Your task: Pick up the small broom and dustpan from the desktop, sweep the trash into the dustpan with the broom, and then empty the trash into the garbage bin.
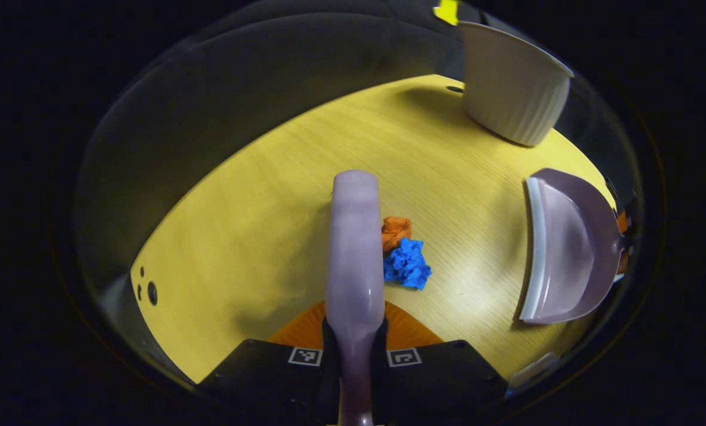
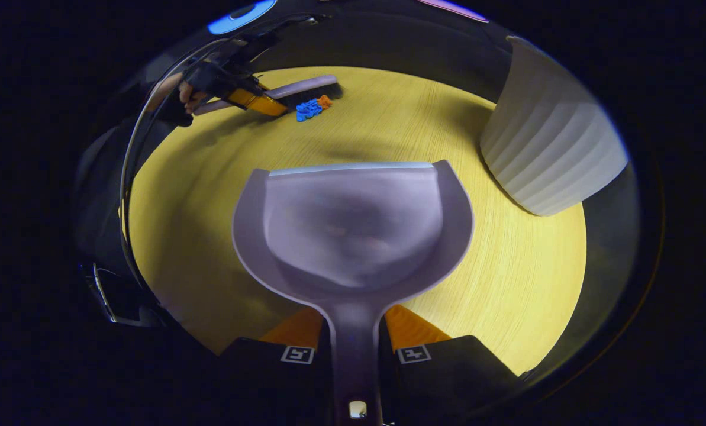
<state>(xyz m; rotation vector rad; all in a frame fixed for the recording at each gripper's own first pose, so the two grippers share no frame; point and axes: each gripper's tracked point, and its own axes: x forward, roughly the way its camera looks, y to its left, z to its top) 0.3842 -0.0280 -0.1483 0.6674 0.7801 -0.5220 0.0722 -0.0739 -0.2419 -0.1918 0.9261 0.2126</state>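
The small pale purple plastic broom (image 1: 354, 236) is held by its handle in the left gripper (image 1: 354, 340), whose two orange fingers (image 1: 298, 328) are squeezed onto it from both sides. The broom sticks out over the yellow wooden desktop (image 1: 258, 195). Its black bristles show in the right gripper view, down on the desktop. Right beside the broom lie two bits of trash: a crumpled blue paper ball (image 1: 407, 264) and a crumpled orange paper ball (image 1: 395, 230). The two balls touch each other, and they sit right by the broom's side.

The pale purple plastic dustpan (image 2: 353, 225) with a pale front lip is held by its handle in the right gripper (image 2: 354, 334), whose orange fingers (image 2: 409, 328) press on the handle from both sides. The dustpan's open mouth faces the trash, but it is well apart from the two balls.

The white ribbed plastic garbage bin (image 2: 551, 151) stands on the desktop near the dustpan, off to one side. A hand (image 2: 187, 94) holds the left gripper at the far edge of the desktop.
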